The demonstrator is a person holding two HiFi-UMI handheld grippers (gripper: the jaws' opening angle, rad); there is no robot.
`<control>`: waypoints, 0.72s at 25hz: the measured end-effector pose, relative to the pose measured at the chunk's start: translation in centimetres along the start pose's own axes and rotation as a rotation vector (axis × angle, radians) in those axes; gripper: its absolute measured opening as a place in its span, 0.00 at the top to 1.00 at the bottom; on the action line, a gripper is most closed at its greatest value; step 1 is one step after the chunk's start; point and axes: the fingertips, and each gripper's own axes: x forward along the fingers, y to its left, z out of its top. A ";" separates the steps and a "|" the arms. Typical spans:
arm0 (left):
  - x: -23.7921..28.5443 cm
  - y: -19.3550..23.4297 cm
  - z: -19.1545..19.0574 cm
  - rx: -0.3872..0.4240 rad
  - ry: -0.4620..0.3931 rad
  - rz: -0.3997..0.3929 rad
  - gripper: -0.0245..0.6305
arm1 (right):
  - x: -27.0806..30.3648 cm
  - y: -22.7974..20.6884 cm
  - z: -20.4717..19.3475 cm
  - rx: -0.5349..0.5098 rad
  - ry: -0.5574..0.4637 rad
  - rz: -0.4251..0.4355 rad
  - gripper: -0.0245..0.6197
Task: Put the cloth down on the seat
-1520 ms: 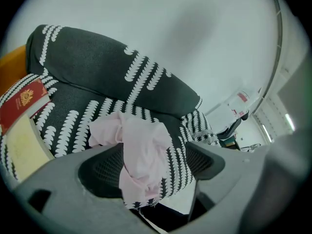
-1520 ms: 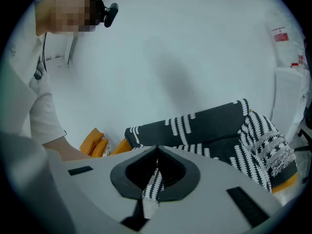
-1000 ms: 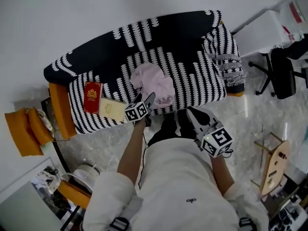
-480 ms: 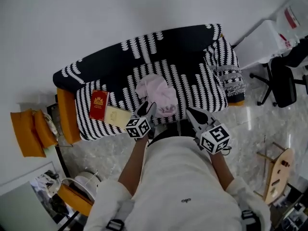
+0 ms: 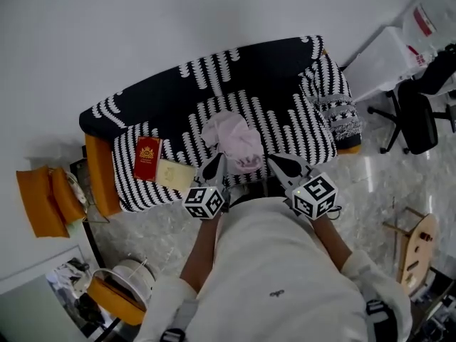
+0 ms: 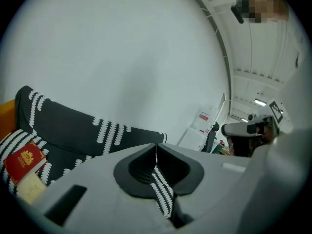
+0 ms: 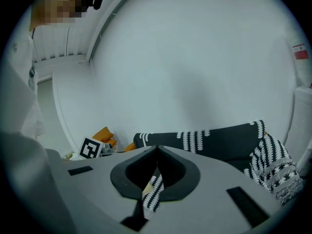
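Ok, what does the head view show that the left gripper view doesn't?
Only the head view shows the pink cloth, lying crumpled on the seat of the striped sofa. Only the left gripper view shows the left gripper up close, with its jaws shut and nothing between them. Both show that sofa, the red booklet on it and the pale booklet beside that.

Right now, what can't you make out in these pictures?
- Pink cloth: absent from both gripper views. The bodies of the left hand-held gripper and right hand-held gripper block the seat.
- Red booklet: print too small in the head view, blurred at the left gripper view's edge.
- Sofa: middle of front edge hidden by the person's torso in the head view.
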 end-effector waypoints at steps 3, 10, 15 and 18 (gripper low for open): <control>-0.8 -1.2 0.6 0.020 -0.019 -0.021 0.94 | -0.4 0.3 -0.7 -0.001 0.020 0.012 0.95; -2.6 -4.9 1.4 0.033 -0.057 -0.075 0.94 | -1.6 0.4 -1.0 0.000 0.014 0.025 0.95; -3.7 -10.1 0.8 0.057 -0.056 -0.156 0.94 | -4.6 -0.2 -1.3 -0.001 0.005 0.018 0.95; -3.9 -13.5 0.1 0.069 -0.052 -0.194 0.94 | -7.2 -0.7 -2.1 0.012 -0.001 0.017 0.95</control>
